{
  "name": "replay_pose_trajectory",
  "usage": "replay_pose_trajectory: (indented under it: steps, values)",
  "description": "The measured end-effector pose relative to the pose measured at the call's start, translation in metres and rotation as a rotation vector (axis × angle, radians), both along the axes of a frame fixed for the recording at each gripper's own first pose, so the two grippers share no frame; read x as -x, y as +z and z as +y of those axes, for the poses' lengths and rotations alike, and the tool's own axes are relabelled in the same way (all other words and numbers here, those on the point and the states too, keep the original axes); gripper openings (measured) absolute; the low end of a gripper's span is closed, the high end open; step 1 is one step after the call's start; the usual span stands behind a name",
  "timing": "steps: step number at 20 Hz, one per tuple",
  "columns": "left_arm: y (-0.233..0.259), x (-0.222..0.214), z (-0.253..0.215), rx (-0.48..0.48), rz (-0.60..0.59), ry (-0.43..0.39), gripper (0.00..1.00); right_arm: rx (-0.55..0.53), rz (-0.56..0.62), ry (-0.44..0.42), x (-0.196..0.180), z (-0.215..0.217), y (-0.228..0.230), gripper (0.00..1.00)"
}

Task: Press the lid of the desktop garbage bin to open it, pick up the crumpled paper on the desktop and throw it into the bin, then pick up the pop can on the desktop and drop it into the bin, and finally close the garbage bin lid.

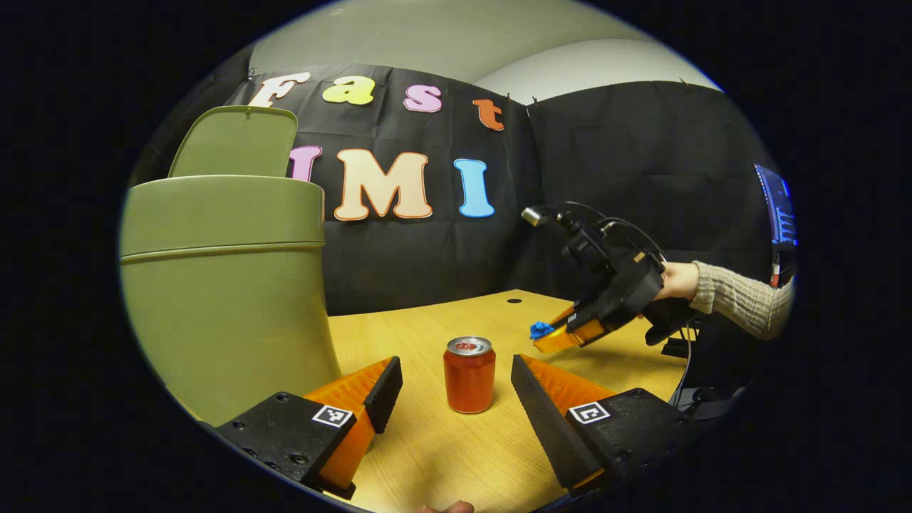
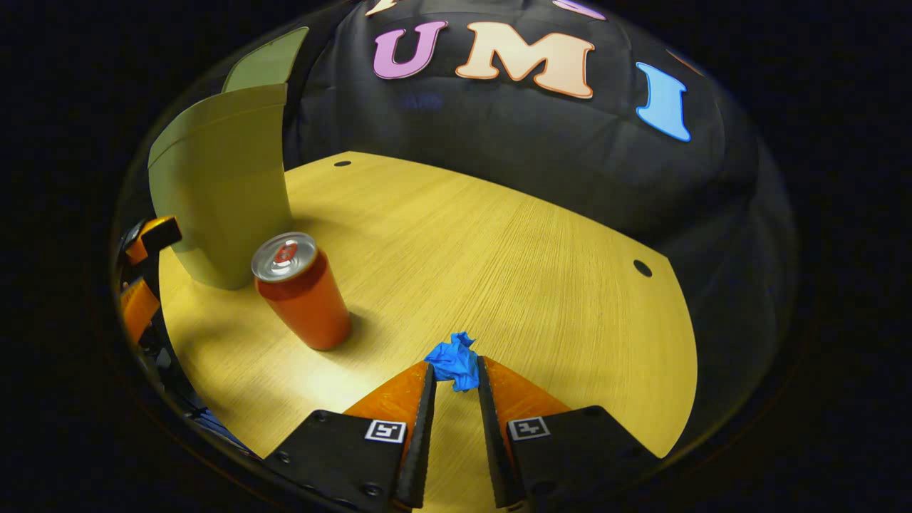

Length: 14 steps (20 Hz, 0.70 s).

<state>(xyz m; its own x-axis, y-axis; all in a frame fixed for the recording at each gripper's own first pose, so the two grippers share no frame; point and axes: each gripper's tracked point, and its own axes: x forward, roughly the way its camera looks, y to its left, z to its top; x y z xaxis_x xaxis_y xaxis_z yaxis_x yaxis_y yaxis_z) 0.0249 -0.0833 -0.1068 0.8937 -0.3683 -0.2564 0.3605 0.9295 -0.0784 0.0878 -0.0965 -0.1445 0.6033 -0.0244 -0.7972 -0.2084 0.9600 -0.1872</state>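
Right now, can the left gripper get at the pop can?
Probably yes. The left gripper is open, the pop can stands upright just ahead between its fingers, with bare table between them.

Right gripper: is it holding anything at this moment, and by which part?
Yes. The right gripper pinches the blue crumpled paper between its fingertips, by the wad's lower part, lifted above the table. The left gripper is open and holds nothing.
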Motion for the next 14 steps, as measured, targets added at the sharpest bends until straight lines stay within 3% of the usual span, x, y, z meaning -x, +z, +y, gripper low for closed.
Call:
replay_pose_trajectory:
  steps: [8,14]
  values:
    - [0.002,0.005,-0.006,-0.001,0.007,-0.023,0.94,0.017,-0.121,0.115,-0.031,0.048,0.089,0.37]
    - [0.002,0.01,-0.012,0.008,0.024,-0.045,0.94,-0.027,-0.248,0.266,-0.067,0.127,0.173,0.37]
